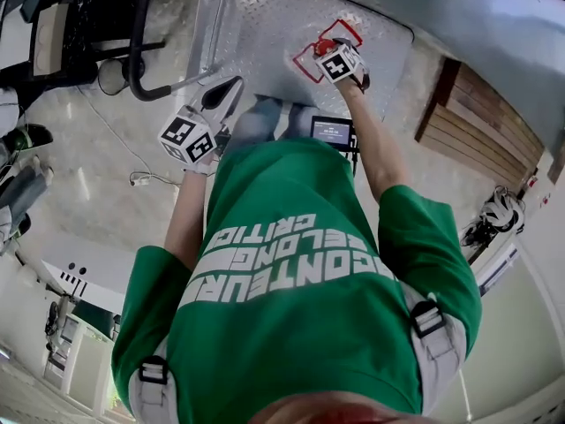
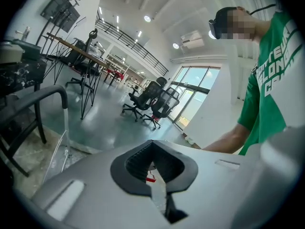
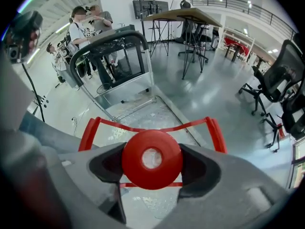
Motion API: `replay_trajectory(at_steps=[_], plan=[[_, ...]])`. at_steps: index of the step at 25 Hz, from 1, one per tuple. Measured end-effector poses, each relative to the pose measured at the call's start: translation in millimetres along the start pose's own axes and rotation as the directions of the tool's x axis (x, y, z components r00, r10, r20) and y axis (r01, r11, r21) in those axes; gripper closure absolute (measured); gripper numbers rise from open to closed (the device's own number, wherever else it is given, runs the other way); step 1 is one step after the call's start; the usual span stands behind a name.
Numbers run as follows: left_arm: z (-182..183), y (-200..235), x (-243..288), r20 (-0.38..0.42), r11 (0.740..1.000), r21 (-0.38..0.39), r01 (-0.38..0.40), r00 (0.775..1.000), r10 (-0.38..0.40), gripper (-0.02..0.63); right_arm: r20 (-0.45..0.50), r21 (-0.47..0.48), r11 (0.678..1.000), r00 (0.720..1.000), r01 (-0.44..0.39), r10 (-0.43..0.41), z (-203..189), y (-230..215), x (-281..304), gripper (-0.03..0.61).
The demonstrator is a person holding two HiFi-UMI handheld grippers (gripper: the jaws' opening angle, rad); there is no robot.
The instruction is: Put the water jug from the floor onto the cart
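The water jug shows mainly as a red cap [image 3: 152,159] and a red carry frame [image 3: 93,128]; its clear body is hard to make out. My right gripper [image 3: 152,168] is shut on the cap's neck, one jaw on each side. In the head view the jug's red frame [image 1: 309,60] hangs over the cart's diamond-plate deck [image 1: 256,25], under my right gripper [image 1: 334,56]. My left gripper [image 1: 225,94] hovers at the deck's near left edge, away from the jug. In its own view the left gripper [image 2: 153,168] has its black pads closed together on nothing.
The cart's black push handle [image 1: 139,56] rises at the left, also visible as the cart handle [image 3: 109,39]. A wooden panel [image 1: 477,122] lies right of the cart and a cable [image 1: 141,179] trails on the floor. Office chairs [image 3: 281,80], desks and standing people [image 3: 83,27] fill the room.
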State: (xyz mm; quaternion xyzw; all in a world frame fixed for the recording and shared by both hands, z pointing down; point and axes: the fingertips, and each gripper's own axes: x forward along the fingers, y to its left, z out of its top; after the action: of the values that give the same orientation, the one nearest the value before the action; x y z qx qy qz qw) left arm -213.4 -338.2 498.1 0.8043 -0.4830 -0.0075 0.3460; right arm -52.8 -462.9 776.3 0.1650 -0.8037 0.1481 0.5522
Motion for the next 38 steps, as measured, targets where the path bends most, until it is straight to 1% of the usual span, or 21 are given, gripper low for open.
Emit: replay_trajectory(at_steps=[7,13,17,21,24,29,33,35,38], plan=[[2.0,3.2,-0.9,-0.001,0.999,-0.013,-0.037,0.999,0.037,0.600,-0.050,-0.048,0.999,0.999,-0.023,0.020,5.5,5.0,26.7,0.278],[4.0,5.2,-2.2,-0.007,0.998,-0.013,-0.061,0.998,0.061,0.600,-0.101,-0.107,0.993,0.994,-0.046,0.036,-2.6,8.9,48.7,0.278],[3.8,8.2,-7.4,-0.004,0.996,-0.017,-0.087,0.996,0.087,0.600,-0.099,-0.155,0.986,0.994,-0.068,0.053,1.7,18.7,57.7,0.278],[0.6,6.8,-11.3,0.003,0.994,-0.024,-0.105,0.994,0.105,0.600,-0.126,-0.207,0.972,0.988,-0.116,0.091,1.9,37.6,63.3,0.275],[0.6,6.0,-13.7,0.008,0.994,-0.024,-0.108,0.994,0.108,0.600,-0.152,-0.209,0.971,0.985,-0.117,0.085,-4.7,38.8,65.3,0.275],[6.2,2.2,-13.6,0.021,0.995,-0.006,-0.098,0.995,0.098,0.600,-0.214,-0.180,0.973,0.971,-0.146,0.106,-16.4,33.2,58.3,0.268],[9.4,-4.2,-11.3,0.030,0.996,0.014,-0.085,0.996,0.085,0.600,-0.184,-0.188,0.972,0.977,-0.141,0.106,-10.5,29.2,35.7,0.268],[12.3,-6.8,-8.7,0.035,0.997,0.025,-0.076,0.997,0.075,0.600,-0.122,-0.205,0.969,0.986,-0.135,0.112,2.0,27.7,22.5,0.268],[15.7,-13.7,-2.1,0.043,0.997,0.044,-0.056,0.998,0.054,0.600,-0.028,-0.194,0.974,0.993,-0.118,0.115,17.3,18.5,-2.1,0.268]])
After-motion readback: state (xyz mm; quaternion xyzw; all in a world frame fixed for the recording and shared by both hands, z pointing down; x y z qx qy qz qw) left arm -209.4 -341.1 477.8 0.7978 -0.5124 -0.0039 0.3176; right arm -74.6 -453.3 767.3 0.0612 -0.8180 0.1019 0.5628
